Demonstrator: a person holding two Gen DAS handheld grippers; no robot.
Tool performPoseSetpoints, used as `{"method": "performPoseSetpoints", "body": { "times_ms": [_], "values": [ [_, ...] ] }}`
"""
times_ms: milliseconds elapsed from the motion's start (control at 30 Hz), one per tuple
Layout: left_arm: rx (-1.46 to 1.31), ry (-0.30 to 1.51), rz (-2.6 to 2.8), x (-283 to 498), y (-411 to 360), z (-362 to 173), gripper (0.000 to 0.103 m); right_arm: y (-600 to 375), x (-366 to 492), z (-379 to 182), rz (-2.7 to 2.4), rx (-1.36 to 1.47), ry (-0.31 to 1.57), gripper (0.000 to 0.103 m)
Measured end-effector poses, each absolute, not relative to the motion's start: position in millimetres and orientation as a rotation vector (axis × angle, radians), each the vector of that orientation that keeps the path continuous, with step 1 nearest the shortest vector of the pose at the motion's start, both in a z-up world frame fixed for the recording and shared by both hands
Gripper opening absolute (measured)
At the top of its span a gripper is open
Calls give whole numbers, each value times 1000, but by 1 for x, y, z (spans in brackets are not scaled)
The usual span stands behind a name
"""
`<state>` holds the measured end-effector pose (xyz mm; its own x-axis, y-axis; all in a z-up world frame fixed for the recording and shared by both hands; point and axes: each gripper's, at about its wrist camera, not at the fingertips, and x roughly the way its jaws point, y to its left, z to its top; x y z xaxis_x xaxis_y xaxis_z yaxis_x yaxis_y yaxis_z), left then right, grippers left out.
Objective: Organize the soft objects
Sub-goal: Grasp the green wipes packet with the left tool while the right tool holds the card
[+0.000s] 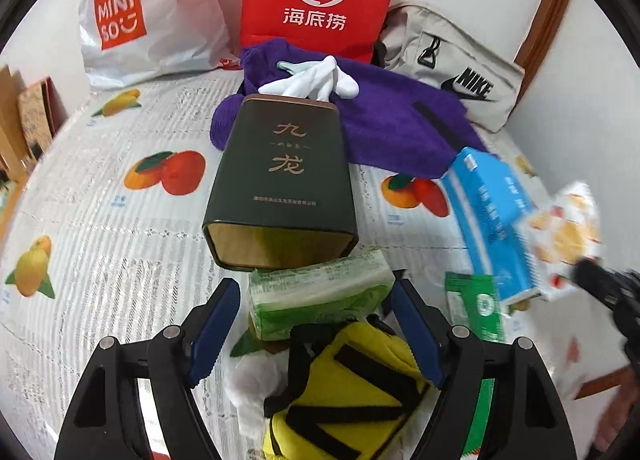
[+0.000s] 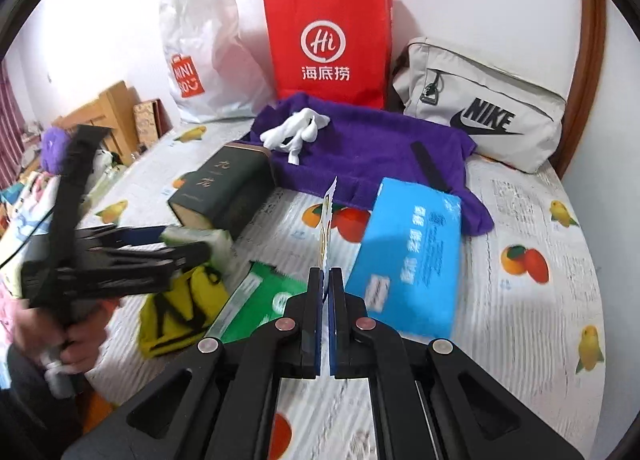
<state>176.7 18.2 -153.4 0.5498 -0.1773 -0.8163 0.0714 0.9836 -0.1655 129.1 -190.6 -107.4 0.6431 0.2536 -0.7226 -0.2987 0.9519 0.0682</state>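
Left gripper (image 1: pixel 316 324) open, straddling green pack (image 1: pixel 320 296) below tin (image 1: pixel 280 183); right gripper (image 2: pixel 327 280) clamps thin packet (image 2: pixel 327 227), bare cloth right.

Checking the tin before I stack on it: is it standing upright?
No, the tin lies on its side on the tablecloth, its bottom end facing the left-wrist camera.

home | fruit-print tablecloth (image 1: pixel 100 219) | shopping bags (image 2: pixel 326 47) (against wall)
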Motion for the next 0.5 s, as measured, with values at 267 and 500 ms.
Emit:
{"method": "performPoseSetpoints", "body": {
  "times_ms": [267,500],
  "values": [
    [-3,957,-85,184,-2,-163,77,-219,84,-112,319,-28,811,2],
    [-72,932,-111,178,12,-159,63,-238,68,-137,310,25,857,2]
  ]
}}
